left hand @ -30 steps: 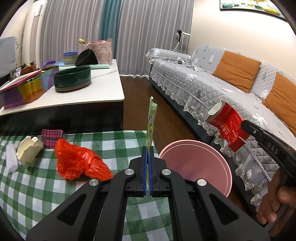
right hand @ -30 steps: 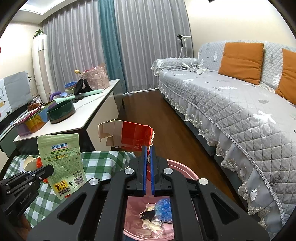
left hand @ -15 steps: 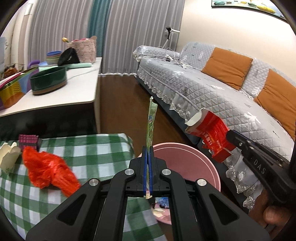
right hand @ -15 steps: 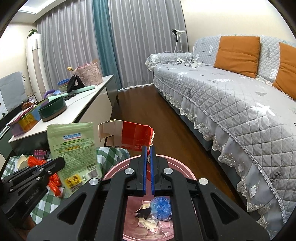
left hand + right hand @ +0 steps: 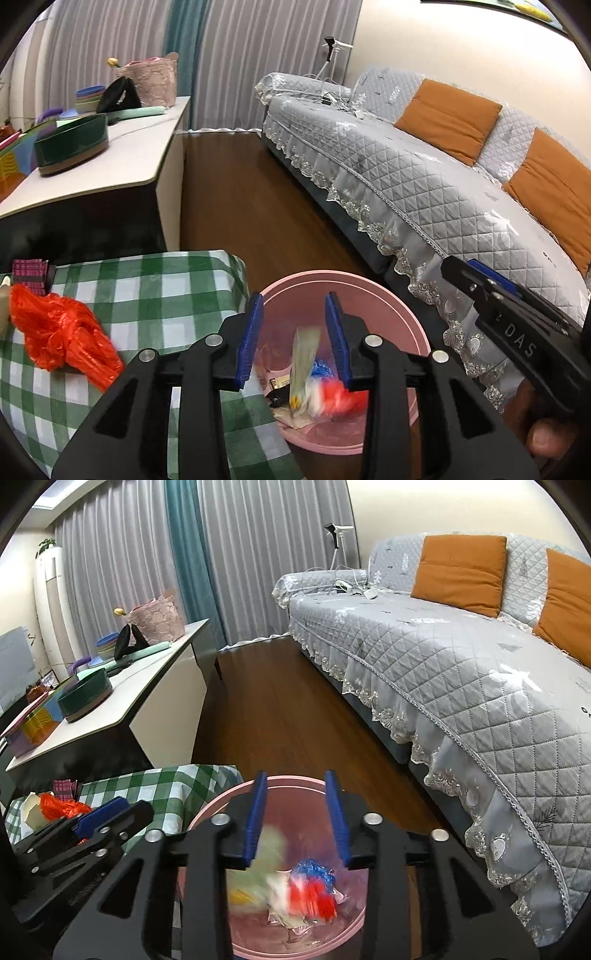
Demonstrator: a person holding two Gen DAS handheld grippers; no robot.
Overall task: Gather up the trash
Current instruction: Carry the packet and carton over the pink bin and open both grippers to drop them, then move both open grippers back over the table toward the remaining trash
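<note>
In the left wrist view, the far left of the frame holds a crumpled orange-red plastic bag [image 5: 62, 332] lying on the green checked cloth of the counter [image 5: 162, 291], with a small dark pink patterned packet [image 5: 29, 271] just beyond it at the cloth's far edge. Above them, in the upper left, a white side counter [image 5: 122, 158] carries a dark green round tin [image 5: 72, 142] and a pink lace basket [image 5: 149, 83]. At lower centre the left claw [image 5: 294, 334] stands partly open over the pink bin [image 5: 399, 314], its jaws having just been opening; nothing is pressed between the blue pads. Seen through the gap, a pale green pouch [image 5: 304, 365] is blurred, inside the bin's mouth, beside a blurred red carton [image 5: 341, 397] and other scraps. At lower right the right claw [image 5: 476, 280] reaches in from the frame edge, held by a hand [image 5: 546, 435]. Behind it runs the grey quilted sofa [image 5: 388, 158] with orange cushions [image 5: 447, 114].

In the right wrist view, the left claw [image 5: 110, 812] sits at lower left, just in front of the orange-red bag and the checked cloth. At lower centre the right claw [image 5: 297, 808] is likewise partly open, jaws having just been opening, and holds nothing; below it the pouch and red carton show as smears among the trash in the bin. The sofa fills the right side.
</note>
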